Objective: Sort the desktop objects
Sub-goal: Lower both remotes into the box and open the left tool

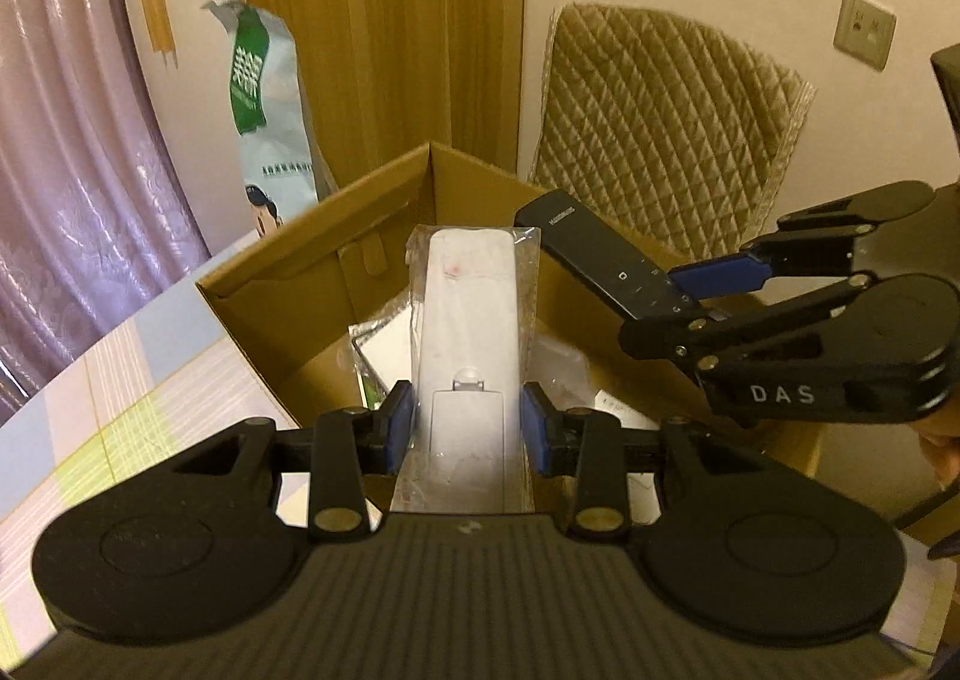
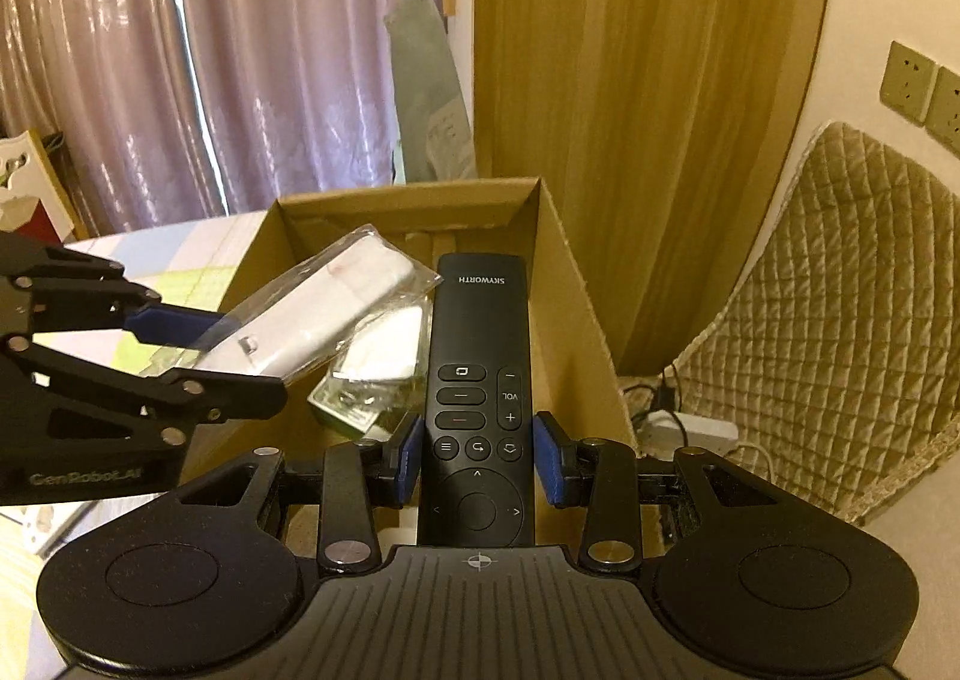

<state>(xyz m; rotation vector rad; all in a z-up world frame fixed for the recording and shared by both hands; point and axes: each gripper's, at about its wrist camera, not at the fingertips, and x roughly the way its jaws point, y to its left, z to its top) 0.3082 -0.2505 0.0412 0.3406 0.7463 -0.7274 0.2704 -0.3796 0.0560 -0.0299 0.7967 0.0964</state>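
We see the open brown cardboard box [image 1: 384, 236] ahead at twelve o'clock, its mouth uncovered from above. Over it our left gripper [image 1: 468, 416] carries a white remote in a clear plastic sleeve [image 1: 468, 320], and our right gripper [image 2: 480, 455] a black Skyworth remote [image 2: 480, 344], entering from two o'clock and crowding that side. White packets [image 2: 384, 344] cover the floor; bare cardboard [image 1: 318, 380] shows at ten o'clock.

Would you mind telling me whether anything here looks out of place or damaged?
Nothing looks damaged or spilled. The white remote in its clear plastic bag and the black remote are each held over the open cardboard box, which already holds some bagged items.
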